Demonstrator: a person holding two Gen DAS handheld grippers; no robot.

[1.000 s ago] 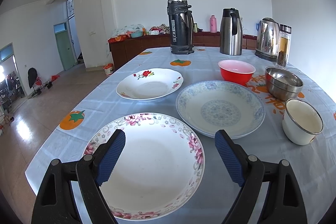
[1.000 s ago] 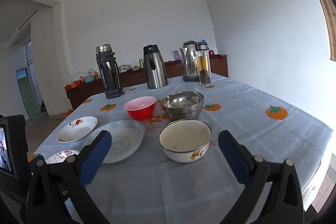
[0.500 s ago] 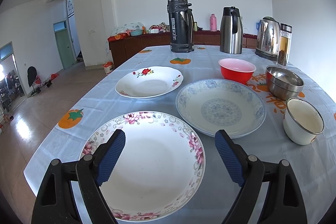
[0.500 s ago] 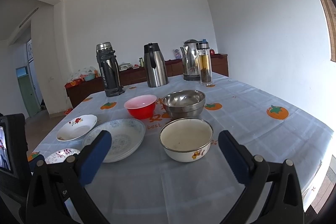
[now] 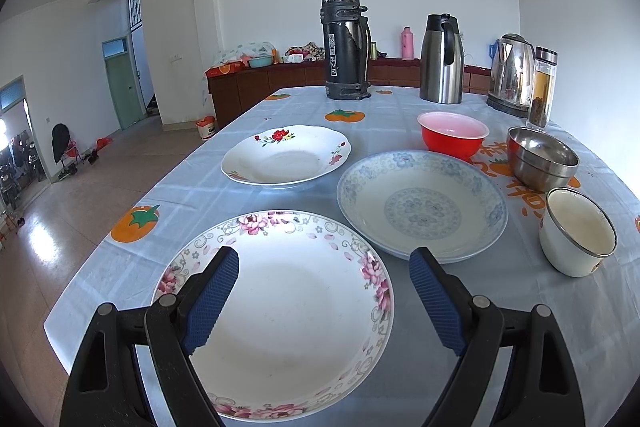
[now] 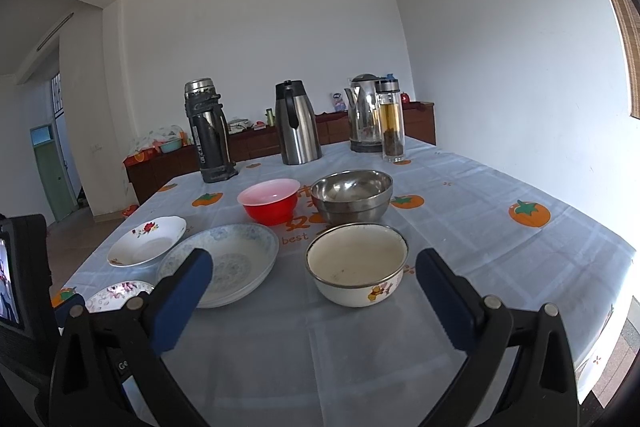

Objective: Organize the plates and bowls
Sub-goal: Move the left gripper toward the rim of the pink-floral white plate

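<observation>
- Nothing looks stacked yet: pink-flowered plate (image 5: 280, 311) at 6 o'clock, red-flowered plate (image 5: 286, 155) at 11, blue plate (image 5: 422, 205) at 1.
- Red bowl (image 6: 269, 199), steel bowl (image 6: 352, 195) and enamel bowl (image 6: 357, 263) stand separate at 12 o'clock.
- Left gripper (image 5: 324, 293) and right gripper (image 6: 314, 301) gape wide, holding nothing.
- Pumpkin-print tablecloth (image 6: 480, 227); flasks and kettle (image 6: 362, 115) behind, white walls.

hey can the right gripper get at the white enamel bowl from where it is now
Probably yes. The right gripper is open and empty, the enamel bowl sits straight ahead of its fingers, and only bare tablecloth lies between them.
</observation>
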